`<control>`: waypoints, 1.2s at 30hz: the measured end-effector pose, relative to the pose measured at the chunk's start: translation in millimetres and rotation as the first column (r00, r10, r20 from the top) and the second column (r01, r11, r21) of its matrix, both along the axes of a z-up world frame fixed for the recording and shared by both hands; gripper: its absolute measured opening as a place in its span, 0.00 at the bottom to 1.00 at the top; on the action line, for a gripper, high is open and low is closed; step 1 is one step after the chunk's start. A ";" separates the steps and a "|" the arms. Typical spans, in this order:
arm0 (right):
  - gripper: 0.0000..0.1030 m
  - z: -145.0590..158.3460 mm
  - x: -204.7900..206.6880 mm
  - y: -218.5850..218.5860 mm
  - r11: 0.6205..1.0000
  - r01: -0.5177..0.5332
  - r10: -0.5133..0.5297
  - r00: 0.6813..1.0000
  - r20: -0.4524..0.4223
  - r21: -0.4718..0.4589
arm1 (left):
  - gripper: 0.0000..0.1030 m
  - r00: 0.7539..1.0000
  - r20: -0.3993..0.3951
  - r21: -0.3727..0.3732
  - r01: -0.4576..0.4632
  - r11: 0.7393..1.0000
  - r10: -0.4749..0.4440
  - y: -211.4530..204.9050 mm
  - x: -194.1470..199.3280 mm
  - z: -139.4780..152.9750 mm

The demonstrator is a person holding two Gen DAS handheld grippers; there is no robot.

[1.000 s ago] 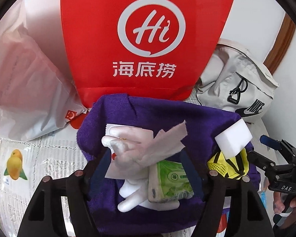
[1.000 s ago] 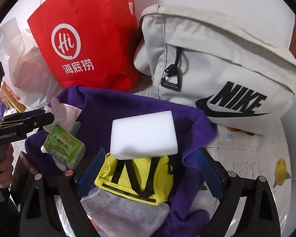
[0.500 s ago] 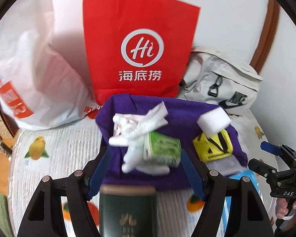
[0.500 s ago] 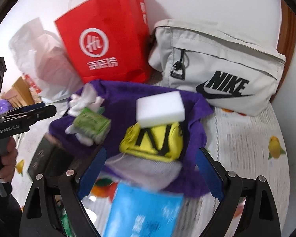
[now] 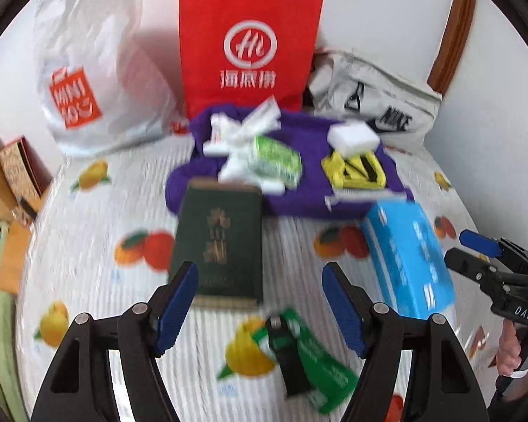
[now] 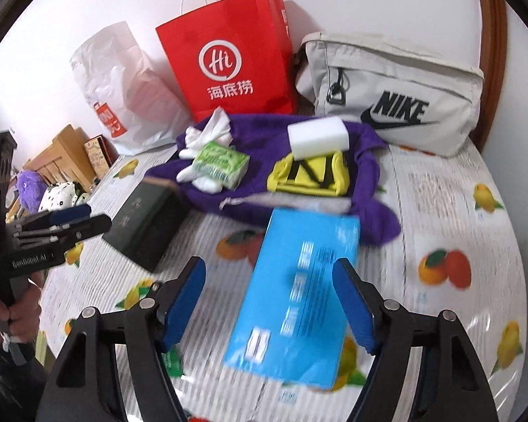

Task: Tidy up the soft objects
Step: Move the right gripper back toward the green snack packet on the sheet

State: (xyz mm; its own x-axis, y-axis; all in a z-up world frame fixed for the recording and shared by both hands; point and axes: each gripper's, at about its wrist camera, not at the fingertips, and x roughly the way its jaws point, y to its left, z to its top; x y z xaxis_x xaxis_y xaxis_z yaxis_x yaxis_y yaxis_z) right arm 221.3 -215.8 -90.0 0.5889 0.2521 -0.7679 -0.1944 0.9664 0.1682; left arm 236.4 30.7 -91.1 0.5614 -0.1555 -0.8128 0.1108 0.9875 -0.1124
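Both tools have drawn back from the purple cloth (image 5: 292, 190), so the green box (image 5: 218, 242) and blue box (image 6: 299, 299) now show in front of it. Left tool (image 5: 258, 307) and right tool (image 6: 269, 302) spread, empty. Sponge (image 6: 316, 135), gloves (image 6: 204, 137) and tissues (image 6: 220, 163) lie on the cloth; sorting looks done.

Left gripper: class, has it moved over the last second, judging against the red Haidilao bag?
Yes. The left gripper has pulled back from the red Haidilao bag, which now looks smaller, with the dark green box newly in view.
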 end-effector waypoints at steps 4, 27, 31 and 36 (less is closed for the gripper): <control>0.70 -11.3 -22.7 -0.2 1.000 0.002 -0.002 1.000 -0.020 0.005 | 0.69 0.999 -0.046 -0.007 -0.003 1.000 0.002 -3.4 -20.1 -24.5; 0.70 -59.7 -97.1 -4.4 0.999 0.001 0.001 0.999 -0.045 0.034 | 0.24 0.997 -0.065 0.032 0.051 0.998 -0.048 -36.5 -36.6 -89.4; 0.70 -62.3 -102.8 2.1 0.999 -0.020 0.021 0.999 -0.042 0.042 | 0.24 0.998 -0.027 0.064 0.063 0.996 -0.061 -35.9 -44.9 -77.8; 0.70 -67.8 -106.0 5.6 0.998 -0.021 0.024 0.998 -0.054 0.057 | 0.27 0.997 -0.066 0.052 0.054 0.997 -0.050 -28.9 -46.2 -88.0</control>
